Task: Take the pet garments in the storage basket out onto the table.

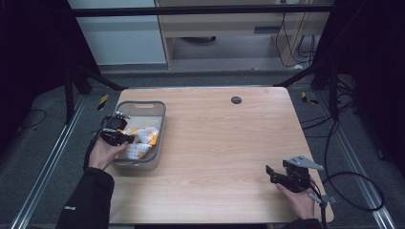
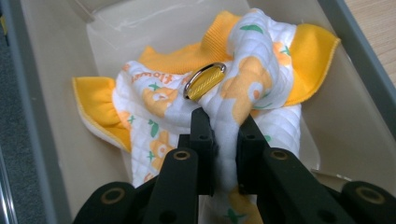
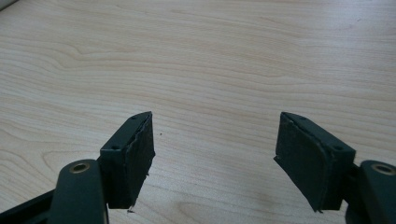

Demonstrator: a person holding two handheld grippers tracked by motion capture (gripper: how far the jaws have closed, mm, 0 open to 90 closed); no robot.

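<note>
A crumpled white quilted cloth (image 2: 243,88) with orange and green prints and yellow trim lies in a grey plastic bin (image 1: 157,119) at the table's left side. A yellow strap loop with a metal ring (image 2: 205,81) sits on top of the cloth. My left gripper (image 2: 225,125) is inside the bin, shut on a fold of that cloth (image 1: 141,143). My right gripper (image 3: 215,140) hovers low over bare wood near the table's front right corner (image 1: 274,174), jaws wide open with nothing between them.
The wooden table (image 1: 219,143) has a round dark cable hole (image 1: 236,99) near its far edge. Black frame legs and cables stand around the table on the floor. A pale cabinet stands behind.
</note>
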